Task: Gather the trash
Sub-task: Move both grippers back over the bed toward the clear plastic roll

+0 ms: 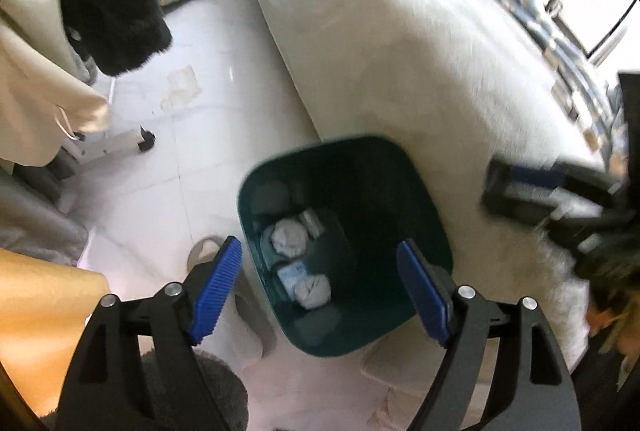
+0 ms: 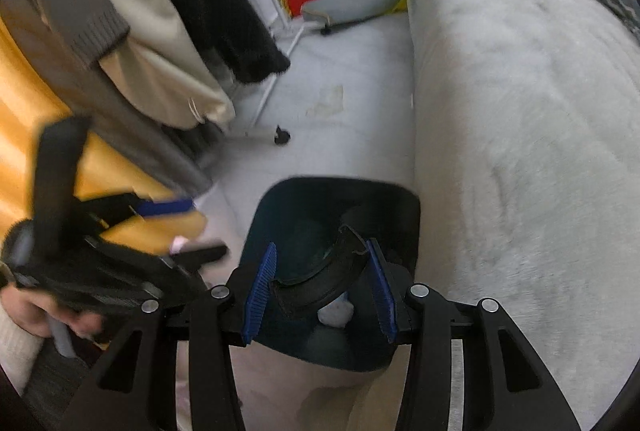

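The right gripper [image 2: 320,287] is directly above the dark green bin [image 2: 332,271], and between its blue pads [image 2: 262,283] sits a curved black strip [image 2: 320,275], apparently a scrap of rubber or fabric. The strip's long axis runs from about 8 o'clock near the left pad up to about 1 o'clock against the right pad, so it lies slantwise across the gap rather than square to it. The jaws stand at a middling width; whether they pinch the strip or have just let go cannot be told, since the left end seems to rest a little clear of its pad. The bin's mouth lies straight beneath, so a release would likely send the strip down into it.

In the left wrist view the left gripper [image 1: 320,291] is spread wide with nothing between its pads, hovering over the same bin [image 1: 344,243]. Crumpled white tissues [image 1: 289,237] and a pale wrapper [image 1: 292,273] lie on the bin floor at about 7 o'clock from its centre. The bin stands on the floor [image 1: 192,119] against the grey bed [image 1: 400,51], which runs off toward 1 o'clock. The right gripper [image 1: 532,191] shows blurred at 3 o'clock in that view.

The right one is better placed for the drop.
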### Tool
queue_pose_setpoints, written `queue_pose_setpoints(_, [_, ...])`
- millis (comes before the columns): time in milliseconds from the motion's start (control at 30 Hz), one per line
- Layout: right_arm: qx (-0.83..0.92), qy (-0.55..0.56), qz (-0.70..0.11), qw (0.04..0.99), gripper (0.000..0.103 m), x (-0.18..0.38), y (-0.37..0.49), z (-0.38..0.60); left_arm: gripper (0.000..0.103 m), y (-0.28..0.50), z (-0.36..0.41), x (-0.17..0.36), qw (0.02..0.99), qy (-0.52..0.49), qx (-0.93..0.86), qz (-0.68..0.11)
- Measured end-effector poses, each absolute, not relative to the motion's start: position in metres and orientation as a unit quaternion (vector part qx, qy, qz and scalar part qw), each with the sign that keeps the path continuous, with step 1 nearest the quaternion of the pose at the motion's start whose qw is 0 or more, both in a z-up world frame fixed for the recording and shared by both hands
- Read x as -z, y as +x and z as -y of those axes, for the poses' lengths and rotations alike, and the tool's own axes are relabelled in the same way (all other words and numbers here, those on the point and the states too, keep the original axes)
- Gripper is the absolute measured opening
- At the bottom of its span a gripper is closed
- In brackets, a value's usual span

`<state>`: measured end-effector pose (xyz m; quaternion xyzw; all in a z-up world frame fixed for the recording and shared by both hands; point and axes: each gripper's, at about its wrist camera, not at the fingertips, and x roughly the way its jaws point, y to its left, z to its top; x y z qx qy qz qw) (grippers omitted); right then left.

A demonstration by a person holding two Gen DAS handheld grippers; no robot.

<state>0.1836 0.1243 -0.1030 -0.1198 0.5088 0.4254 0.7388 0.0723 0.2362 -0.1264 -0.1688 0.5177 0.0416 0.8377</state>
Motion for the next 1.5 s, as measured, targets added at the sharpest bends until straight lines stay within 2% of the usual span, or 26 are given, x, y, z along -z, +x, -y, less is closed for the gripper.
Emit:
queue_pose_setpoints(333, [-0.416, -0.183, -0.531, 0.715, 0.047, 0.137, 0.167, -0.140, 0.082, 0.075, -0.245, 0.078, 0.881, -0.173, -0.050, -0.438])
queue_pose_setpoints(600, [-0.409, -0.201, -0.530, 0.715, 0.047, 0.143, 0.162, -0.148, 0.082, 0.074, -0.236, 0.039, 0.911, -0.182, -0.025, -0.369])
queue_pose_setpoints(733, [-0.409, -0.203, -0.528, 0.716, 0.054, 0.143, 0.161, -0.149, 0.082, 0.076, -0.234, 0.025, 0.921, -0.179, -0.024, -0.346])
queue_pose_setpoints(800, [-0.406, -0.202, -0.525, 0.721, 0.064, 0.142, 0.162, -0.148, 0.082, 0.076, -0.231, 0.018, 0.927, -0.160, -0.030, -0.338])
queue_pose_setpoints(900, [-0.403, -0.202, -0.519, 0.726, 0.072, 0.141, 0.160, -0.146, 0.082, 0.078, -0.223, 0.005, 0.939, -0.122, -0.036, -0.319])
queue_pose_setpoints(1500, [-0.401, -0.138, -0.438, 0.793, 0.080, 0.074, 0.172, -0.092, 0.085, 0.078, -0.177, -0.045, 0.970, -0.100, -0.008, -0.224])
